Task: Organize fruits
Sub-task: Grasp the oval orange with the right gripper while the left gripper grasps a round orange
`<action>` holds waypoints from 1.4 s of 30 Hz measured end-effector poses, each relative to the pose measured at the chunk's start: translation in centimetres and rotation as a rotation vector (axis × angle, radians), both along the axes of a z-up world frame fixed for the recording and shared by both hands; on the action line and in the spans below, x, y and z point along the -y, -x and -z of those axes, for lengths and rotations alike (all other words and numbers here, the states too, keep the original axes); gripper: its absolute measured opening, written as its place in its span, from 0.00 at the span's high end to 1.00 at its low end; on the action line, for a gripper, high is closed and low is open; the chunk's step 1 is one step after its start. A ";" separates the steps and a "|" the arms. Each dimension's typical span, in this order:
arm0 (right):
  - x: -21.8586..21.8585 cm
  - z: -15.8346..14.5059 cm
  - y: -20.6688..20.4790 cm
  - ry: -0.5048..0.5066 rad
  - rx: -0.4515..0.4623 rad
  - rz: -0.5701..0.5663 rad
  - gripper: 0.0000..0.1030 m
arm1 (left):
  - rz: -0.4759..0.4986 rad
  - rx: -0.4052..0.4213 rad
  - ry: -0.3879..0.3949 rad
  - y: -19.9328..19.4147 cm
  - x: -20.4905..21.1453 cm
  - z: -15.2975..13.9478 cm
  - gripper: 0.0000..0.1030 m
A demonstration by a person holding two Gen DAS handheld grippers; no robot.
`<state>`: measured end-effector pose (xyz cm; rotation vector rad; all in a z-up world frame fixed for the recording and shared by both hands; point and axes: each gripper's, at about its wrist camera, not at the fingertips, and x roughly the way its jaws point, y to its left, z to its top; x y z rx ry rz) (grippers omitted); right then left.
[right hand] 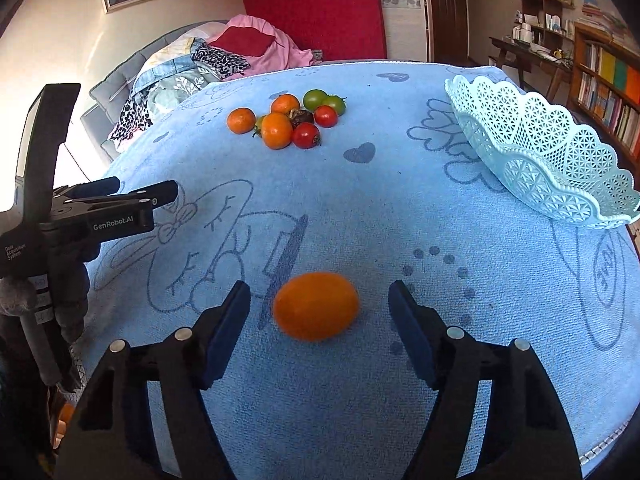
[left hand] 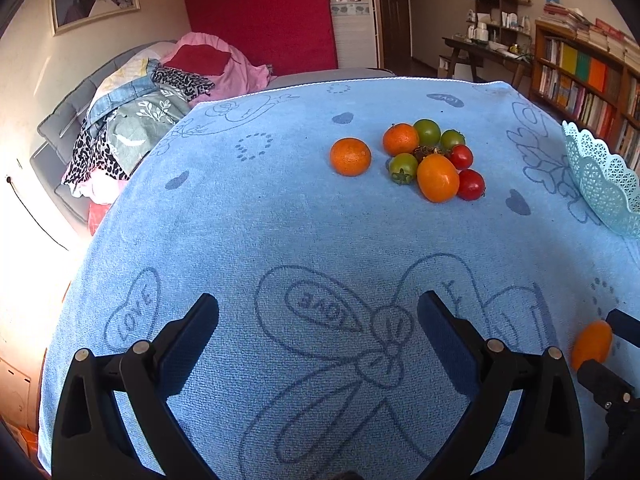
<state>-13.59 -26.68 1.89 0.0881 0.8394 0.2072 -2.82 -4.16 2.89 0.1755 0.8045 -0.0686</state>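
Observation:
A loose orange fruit [right hand: 316, 306] lies on the blue towel [right hand: 360, 208] between the fingers of my right gripper [right hand: 318, 292]. A gap shows on both sides of it, so the pads are not touching it and the gripper is open. The same orange fruit [left hand: 592, 344] appears at the right edge of the left wrist view. My left gripper [left hand: 318, 308] hangs open over bare towel, nothing between its fingers. Farther back sits a cluster of oranges with red and green tomatoes [left hand: 428, 156], one orange [left hand: 350, 157] slightly apart on its left.
A pale turquoise lattice basket [right hand: 540, 160] stands tilted at the towel's right edge. My left gripper [right hand: 136, 190] reaches in from the left of the right wrist view. Behind the table are a sofa with piled clothes [left hand: 132, 120] and bookshelves [left hand: 580, 80].

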 end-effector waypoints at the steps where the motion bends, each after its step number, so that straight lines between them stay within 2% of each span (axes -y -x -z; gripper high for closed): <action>1: -0.1 0.0 -0.1 0.005 0.000 -0.003 0.35 | -0.003 -0.005 0.001 -0.3 0.0 0.2 0.05; 8: -0.5 0.5 -0.2 0.022 -0.011 -0.013 0.55 | -0.013 -0.011 0.001 -2.1 0.1 0.2 0.05; 15: -0.4 0.4 -0.3 0.006 -0.010 -0.009 0.56 | 0.004 -0.004 -0.004 -4.1 0.7 0.2 0.05; 26: -0.1 0.0 -1.1 -0.012 -0.003 -0.008 0.56 | 0.032 -0.010 0.032 -9.3 1.3 -0.1 0.05; 42: 0.0 0.3 -2.8 -0.058 -0.020 -0.011 0.56 | 0.050 -0.038 0.041 -14.6 2.3 1.0 0.25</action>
